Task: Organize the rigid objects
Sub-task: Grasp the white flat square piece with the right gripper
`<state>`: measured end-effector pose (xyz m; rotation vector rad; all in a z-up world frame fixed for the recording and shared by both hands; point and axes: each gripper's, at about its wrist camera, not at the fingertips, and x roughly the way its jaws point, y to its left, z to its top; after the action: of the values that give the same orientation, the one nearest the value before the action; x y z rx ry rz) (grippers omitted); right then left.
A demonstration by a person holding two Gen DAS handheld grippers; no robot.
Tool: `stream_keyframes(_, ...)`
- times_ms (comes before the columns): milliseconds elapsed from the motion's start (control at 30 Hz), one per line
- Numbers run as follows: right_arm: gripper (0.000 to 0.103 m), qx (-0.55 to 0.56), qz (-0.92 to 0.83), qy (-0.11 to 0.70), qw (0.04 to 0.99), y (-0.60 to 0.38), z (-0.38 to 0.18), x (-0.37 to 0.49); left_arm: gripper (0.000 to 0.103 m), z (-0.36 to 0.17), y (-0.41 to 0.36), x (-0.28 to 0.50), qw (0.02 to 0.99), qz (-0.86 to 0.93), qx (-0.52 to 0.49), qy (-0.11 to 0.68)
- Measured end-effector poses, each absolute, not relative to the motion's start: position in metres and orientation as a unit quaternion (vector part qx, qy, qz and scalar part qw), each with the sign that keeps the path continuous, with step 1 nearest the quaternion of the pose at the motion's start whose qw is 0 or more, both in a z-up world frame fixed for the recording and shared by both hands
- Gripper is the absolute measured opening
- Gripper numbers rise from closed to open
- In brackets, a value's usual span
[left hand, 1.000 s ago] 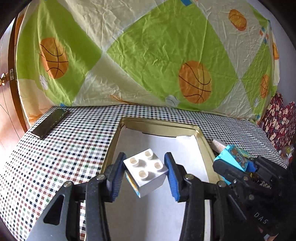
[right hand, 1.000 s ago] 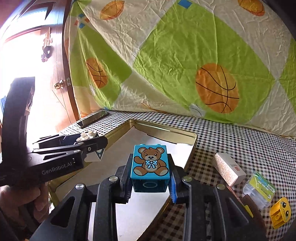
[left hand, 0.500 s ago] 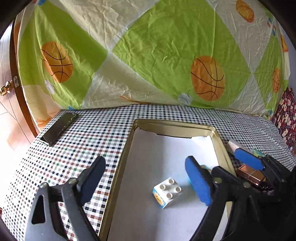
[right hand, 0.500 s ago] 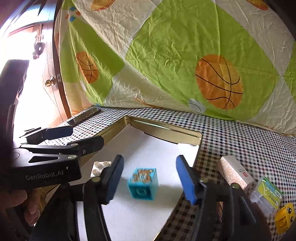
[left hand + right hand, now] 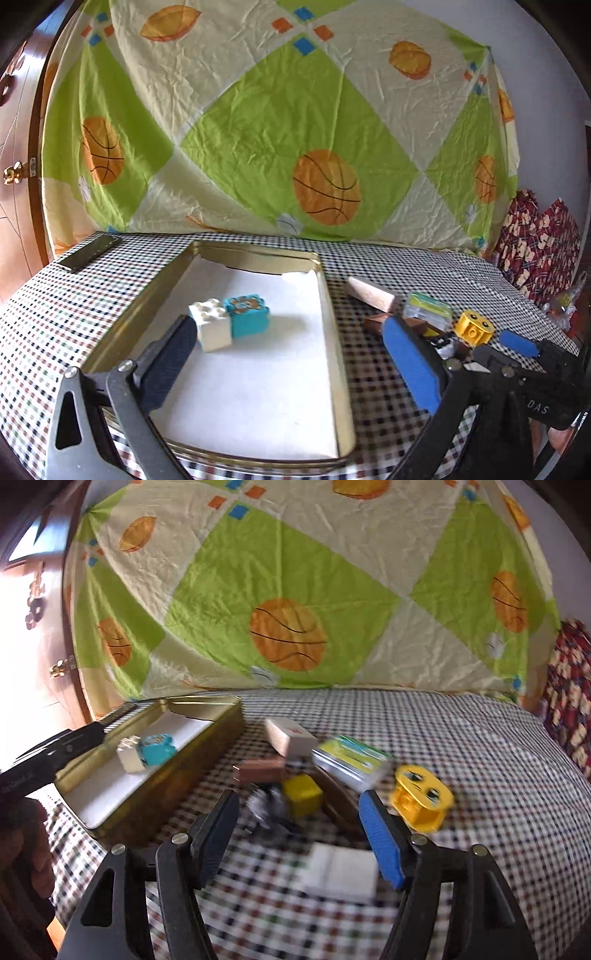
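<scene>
While both sets of fingers stand released with nothing between them, their jaws having just been opening, the white block (image 5: 212, 325) and the teddy-bear block (image 5: 246, 315) lie touching side by side inside the gold tin (image 5: 334, 373). The left gripper (image 5: 291, 365) hangs over the tin's near end, its left finger just beside the white block. The right gripper (image 5: 297, 834) hovers over the checked table (image 5: 461, 738), with a yellow cube (image 5: 303, 795) and a dark blurred piece ahead between its fingers; a yellow face block (image 5: 421, 799) sits to the right.
</scene>
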<state>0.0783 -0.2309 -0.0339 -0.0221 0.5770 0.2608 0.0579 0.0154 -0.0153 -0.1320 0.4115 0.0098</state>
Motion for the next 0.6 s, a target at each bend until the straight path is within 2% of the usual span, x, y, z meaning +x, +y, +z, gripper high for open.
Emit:
stream_keyframes(133,0.07,0.009,0.121,0.314,0.942,-0.248,-0.042,0.085,0.102,-0.021,-0.023,0.062,0.974,-0.021,-0.029,0.222)
stream_keyframes(200,0.07,-0.015,0.112,0.325,0.939,-0.242,-0.045,0.091,0.102,-0.022,-0.034,0.064,0.974,-0.026,-0.018,0.224)
stream_keyframes(467,0.069,-0.049,0.138,0.37,0.917,-0.23,-0.055,0.101,0.102,-0.027,-0.049,0.069,0.969,-0.036,-0.02,0.243)
stream_keyframes(600,0.067,-0.028,0.145,0.4,0.904,-0.234,-0.061,0.11,0.102,-0.027,-0.057,0.069,0.969,-0.038,-0.007,0.245)
